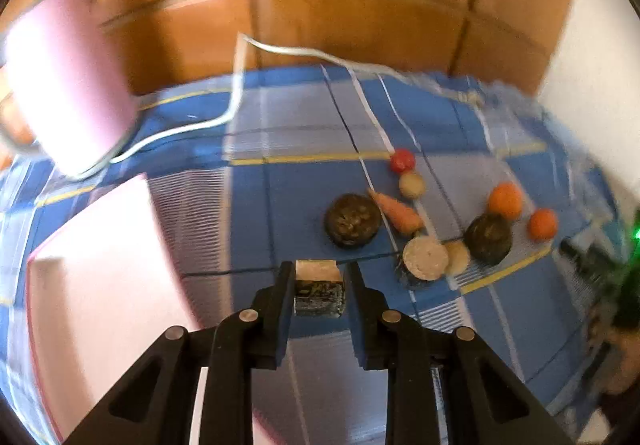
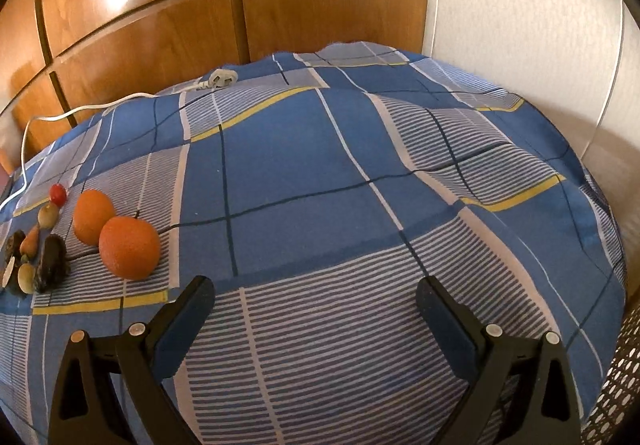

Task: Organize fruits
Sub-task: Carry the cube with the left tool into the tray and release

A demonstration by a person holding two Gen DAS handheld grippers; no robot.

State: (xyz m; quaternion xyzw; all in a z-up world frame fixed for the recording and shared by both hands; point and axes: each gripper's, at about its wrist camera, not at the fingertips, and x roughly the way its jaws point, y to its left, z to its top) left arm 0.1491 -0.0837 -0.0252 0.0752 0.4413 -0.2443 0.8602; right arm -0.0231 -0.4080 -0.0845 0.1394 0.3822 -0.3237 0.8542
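While the left gripper (image 1: 319,287) is clamped on a dark-skinned, pale-faced fruit slice (image 1: 319,292) above the blue checked bedspread (image 1: 280,201), the right gripper (image 2: 316,297) stands with jaws wide apart and nothing between them. Two oranges (image 2: 129,247), a carrot (image 1: 396,211), a small red fruit (image 1: 402,160) and further dark-skinned slices (image 1: 352,220) lie clustered on the cloth.

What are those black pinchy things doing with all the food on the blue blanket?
A person is sorting toy fruit and vegetables with two hand-held grippers. The left gripper is shut on a small dark chunk with a pale top. The right gripper is open and empty above the checked blue cloth. Two oranges, a carrot and other pieces lie in a cluster.
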